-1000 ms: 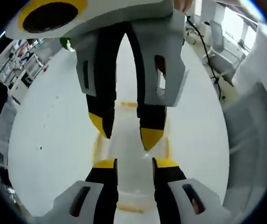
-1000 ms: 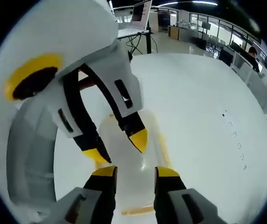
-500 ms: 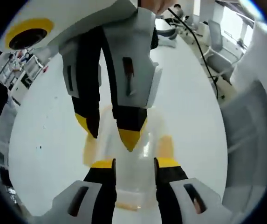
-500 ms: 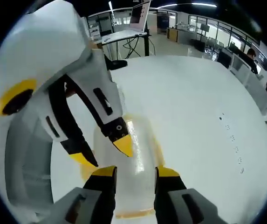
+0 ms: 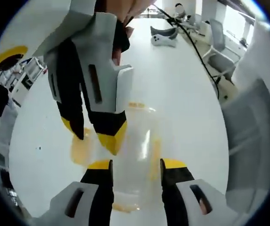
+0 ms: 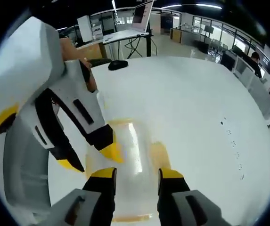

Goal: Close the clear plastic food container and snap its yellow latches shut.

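The clear plastic container lies on the white table, its lid on top. Yellow latches show at its sides: one latch on the left, another latch on the right. My left gripper stands open just over the container's near end. My right gripper comes in from the top left, open, its yellow tips above the container's left edge. In the right gripper view the container lies ahead of my open right gripper. There my left gripper reaches in from the left, one tip by the lid.
The white table spreads wide around the container. A dark mouse lies at its far edge, with a desk and laptop beyond. A grey device, a black cable and office chairs sit far off.
In each view the other gripper has slid left and off the container's middle, so more of the lid and its yellow latches show. Both pairs of jaws stay open.
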{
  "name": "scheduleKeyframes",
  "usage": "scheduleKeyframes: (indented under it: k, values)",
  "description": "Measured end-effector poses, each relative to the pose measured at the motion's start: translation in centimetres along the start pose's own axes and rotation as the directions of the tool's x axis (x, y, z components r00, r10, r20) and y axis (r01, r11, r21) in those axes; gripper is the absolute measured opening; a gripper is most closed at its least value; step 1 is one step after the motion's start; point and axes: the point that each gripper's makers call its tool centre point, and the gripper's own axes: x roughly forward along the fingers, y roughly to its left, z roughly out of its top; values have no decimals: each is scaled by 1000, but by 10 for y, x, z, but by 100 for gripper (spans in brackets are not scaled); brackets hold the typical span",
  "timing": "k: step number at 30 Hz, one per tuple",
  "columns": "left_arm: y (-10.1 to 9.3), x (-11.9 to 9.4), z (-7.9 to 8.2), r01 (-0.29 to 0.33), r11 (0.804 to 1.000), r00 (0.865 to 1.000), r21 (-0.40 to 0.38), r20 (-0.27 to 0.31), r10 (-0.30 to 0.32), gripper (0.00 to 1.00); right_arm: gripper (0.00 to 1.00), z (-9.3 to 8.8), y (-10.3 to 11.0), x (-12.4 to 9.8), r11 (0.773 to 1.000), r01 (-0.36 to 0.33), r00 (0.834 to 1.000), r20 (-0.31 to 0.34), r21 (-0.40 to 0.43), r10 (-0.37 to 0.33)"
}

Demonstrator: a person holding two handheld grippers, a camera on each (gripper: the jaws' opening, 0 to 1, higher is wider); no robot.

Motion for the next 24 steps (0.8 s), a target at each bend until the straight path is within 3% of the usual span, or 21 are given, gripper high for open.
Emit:
scheduleKeyframes:
  k: [15,18,21,22,24]
  values:
    - [0,4,-2,-56,998,998,32,6,56,40,34,-5,-8,8,999,-27,998,-53,-25,26]
    - [0,6,-2,-69,996,998,59,2,69,40,35,-4,-8,10,999,-47,998,-53,-25,46]
    - [2,6,-2,-75,995,997,67,3,75,40,34,-11,-5,13,995,-80,992,-103,-56,74]
    - [1,7,-3,-76,995,997,68,0,76,40,34,-6,-6,14,995,-84,994,-81,-47,80]
    - [2,8,-2,-84,993,996,84,4,84,40,35,-7,-8,14,994,-92,992,-96,-54,87]
